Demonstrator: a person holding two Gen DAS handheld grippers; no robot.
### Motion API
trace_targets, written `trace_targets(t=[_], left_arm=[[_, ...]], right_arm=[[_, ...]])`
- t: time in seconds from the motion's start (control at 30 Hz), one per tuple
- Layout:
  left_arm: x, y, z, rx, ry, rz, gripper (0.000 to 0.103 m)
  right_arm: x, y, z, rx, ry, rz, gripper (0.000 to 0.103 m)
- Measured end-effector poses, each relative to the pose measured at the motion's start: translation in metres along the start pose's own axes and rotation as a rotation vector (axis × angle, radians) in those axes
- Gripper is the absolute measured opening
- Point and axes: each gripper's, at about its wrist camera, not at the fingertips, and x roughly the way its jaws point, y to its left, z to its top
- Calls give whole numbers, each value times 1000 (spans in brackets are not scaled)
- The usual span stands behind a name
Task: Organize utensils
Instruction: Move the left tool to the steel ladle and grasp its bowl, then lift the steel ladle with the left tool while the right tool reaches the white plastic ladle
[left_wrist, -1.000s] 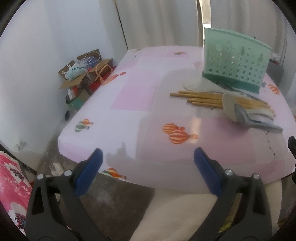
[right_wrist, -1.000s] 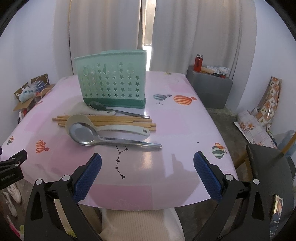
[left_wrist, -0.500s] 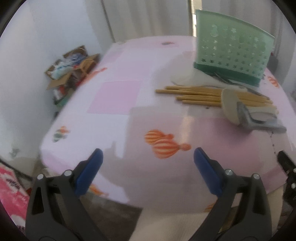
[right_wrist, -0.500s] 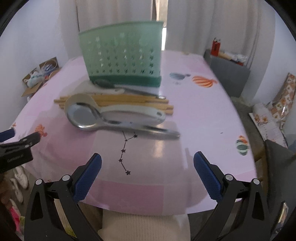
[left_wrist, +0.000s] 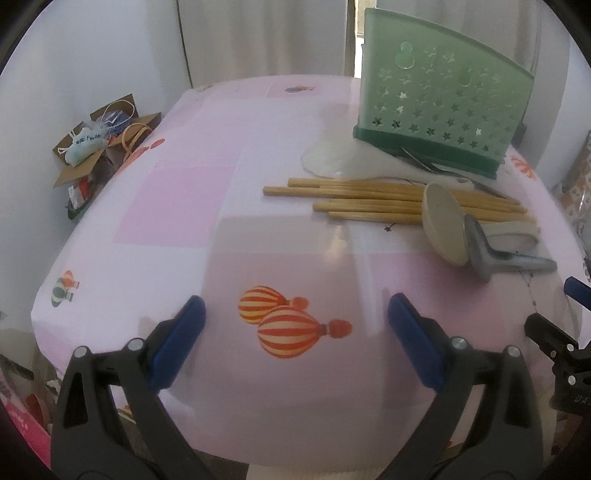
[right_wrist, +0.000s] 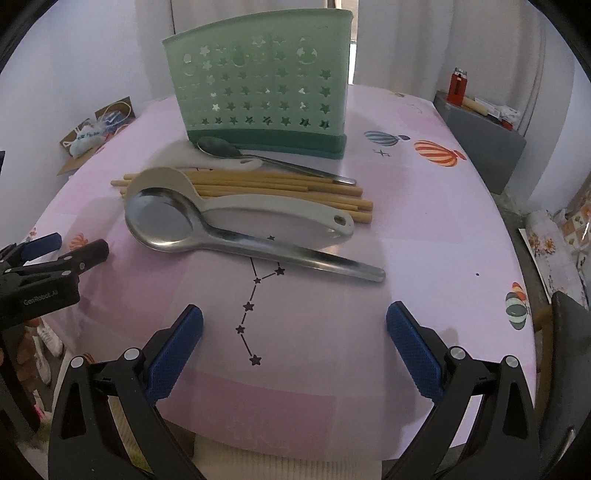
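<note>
Steel ladle (right_wrist: 192, 230): rigid, slick, likely weighty; grip mid-handle. Right gripper (right_wrist: 294, 341) & left gripper (left_wrist: 295, 334) both agape, empty.

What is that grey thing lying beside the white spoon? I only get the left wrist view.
Observer: A steel ladle, lying bowl up and empty.
Operator: Any other metal near the green holder?
Observer: Yes, a small spoon lies just in front of the holder, bowl up.
Operator: What is the other gripper doing?
Observer: The right fingers are wide open with nothing between them, short of the ladle's handle.
</note>
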Motion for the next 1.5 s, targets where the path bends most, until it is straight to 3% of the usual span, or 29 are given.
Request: trace_targets(t=[0.17, 0.3, 0.37, 0.5, 0.6, 0.67, 0.77, 1.13, 1.3, 1.5], left_arm=[[1, 6, 7, 14, 32, -26, 95], [-25, 9, 16, 7, -75, -120, 91], [-41, 2, 23, 26, -136, -218, 76], [-53, -19, 38, 84, -161, -367, 59], [-49, -37, 44, 146, -139, -401, 48], [-44, -47, 47, 179, -117, -387, 38], [-36, -54, 50, 210, -79, -400, 32], [-8, -56, 45, 208, 22, -373, 30], [-6, -53, 39, 164, 49, -412, 30], [0, -41, 31, 33, 66, -505, 30]], right_arm=[[-2, 0, -3, -9, -15, 7, 97], [-3, -1, -5, -12, -32, 19, 97], [-4, -2, -6, -12, -36, 20, 97], [-3, -1, -6, -16, -41, 18, 97], [-3, -1, -6, -18, -46, 18, 97], [-3, -1, -6, -20, -47, 17, 97], [-2, -1, -6, -22, -48, 18, 97], [-2, -1, -6, -28, -54, 25, 97], [-3, -2, -6, -28, -56, 28, 97], [-3, -2, -6, -28, -56, 28, 97]])
